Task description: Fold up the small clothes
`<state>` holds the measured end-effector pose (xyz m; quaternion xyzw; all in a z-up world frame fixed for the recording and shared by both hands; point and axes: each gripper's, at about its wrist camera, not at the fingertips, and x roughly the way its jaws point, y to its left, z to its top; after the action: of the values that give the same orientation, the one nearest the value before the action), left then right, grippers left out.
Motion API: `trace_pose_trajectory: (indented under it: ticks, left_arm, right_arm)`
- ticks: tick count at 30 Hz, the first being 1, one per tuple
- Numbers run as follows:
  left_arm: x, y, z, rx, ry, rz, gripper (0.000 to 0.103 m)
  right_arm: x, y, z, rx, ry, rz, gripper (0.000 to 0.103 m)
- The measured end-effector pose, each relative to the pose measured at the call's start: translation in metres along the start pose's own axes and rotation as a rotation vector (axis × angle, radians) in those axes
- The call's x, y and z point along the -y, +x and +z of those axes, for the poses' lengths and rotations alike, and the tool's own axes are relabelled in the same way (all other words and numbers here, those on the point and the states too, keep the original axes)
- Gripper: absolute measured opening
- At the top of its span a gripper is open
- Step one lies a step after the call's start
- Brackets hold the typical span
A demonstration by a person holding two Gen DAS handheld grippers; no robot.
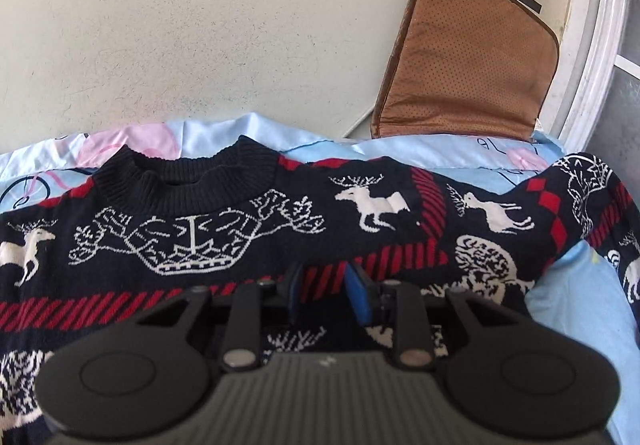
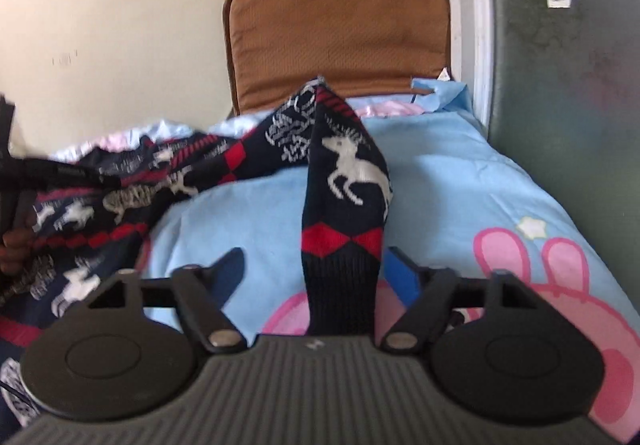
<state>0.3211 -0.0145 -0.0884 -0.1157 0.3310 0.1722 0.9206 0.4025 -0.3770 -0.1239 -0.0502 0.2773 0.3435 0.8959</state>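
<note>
A small navy knit sweater [image 1: 224, 229] with white reindeer and red stripes lies spread on a light blue bedsheet [image 1: 568, 309], collar toward the wall. My left gripper [image 1: 324, 285] hovers over the sweater's chest, its blue-padded fingers [image 1: 356, 293] a narrow gap apart with nothing between them. In the right wrist view the sweater's sleeve [image 2: 344, 197] runs from the body [image 2: 120, 189] toward me, its ribbed cuff lying between the wide-open fingers of my right gripper [image 2: 320, 273], which are not closed on it.
A brown cushion [image 1: 468, 57] leans against the cream wall [image 1: 200, 25] at the bed's head. A white door frame [image 1: 600, 37] and dark glass panel [image 2: 568, 65] stand on the right. The sheet has a pink cartoon print [image 2: 560, 285]. A hand [image 2: 12, 245] shows at far left.
</note>
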Motion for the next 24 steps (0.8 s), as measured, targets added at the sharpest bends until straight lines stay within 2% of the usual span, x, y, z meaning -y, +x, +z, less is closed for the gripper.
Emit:
trace_pose_trajectory:
  ticks: [1, 4, 5, 6, 7, 8, 10, 13, 16, 19, 21, 24]
  left_arm:
    - [-0.001, -0.001, 0.000, 0.001, -0.004, -0.002, 0.025]
    - [-0.002, 0.000, 0.000, 0.002, -0.018, -0.011, 0.026]
    - [-0.003, -0.001, 0.000, 0.002, -0.027, -0.019, 0.028]
    - [-0.006, -0.002, 0.001, 0.003, -0.043, -0.035, 0.031]
    - [-0.010, -0.003, 0.003, 0.003, -0.063, -0.055, 0.040]
    - [-0.014, -0.004, 0.005, 0.002, -0.086, -0.073, 0.045]
    - [-0.025, -0.010, 0.012, -0.003, -0.149, -0.100, 0.045]
    - [-0.051, -0.030, 0.024, 0.009, -0.251, -0.149, 0.045]
    - [-0.083, -0.062, 0.031, 0.081, -0.314, -0.155, 0.053]
    - [-0.121, -0.094, 0.028, 0.161, -0.365, -0.104, 0.057]
    - [-0.145, -0.105, 0.020, 0.202, -0.412, -0.049, 0.058]
    - [-0.173, -0.106, 0.005, 0.219, -0.479, 0.016, 0.058]
  right_arm:
    - [0.004, 0.005, 0.001, -0.022, -0.015, -0.034, 0.015]
    - [0.028, -0.016, 0.022, 0.051, 0.099, 0.003, 0.015]
    - [0.034, -0.027, 0.035, 0.082, 0.145, 0.052, 0.015]
    - [0.043, -0.040, 0.050, 0.098, 0.227, 0.162, 0.015]
    - [0.047, -0.047, 0.065, 0.090, 0.289, 0.289, 0.015]
    - [0.047, -0.051, 0.078, 0.083, 0.321, 0.395, 0.015]
    - [0.030, -0.057, 0.106, 0.067, 0.304, 0.531, 0.015]
    - [-0.017, -0.058, 0.151, 0.049, 0.204, 0.651, 0.015]
    - [-0.079, -0.041, 0.191, 0.004, 0.076, 0.715, 0.015]
    - [-0.145, -0.001, 0.215, -0.081, -0.011, 0.761, 0.015]
    - [-0.183, 0.030, 0.218, -0.155, -0.013, 0.798, 0.015]
    - [-0.236, 0.080, 0.212, -0.237, 0.024, 0.830, 0.017]
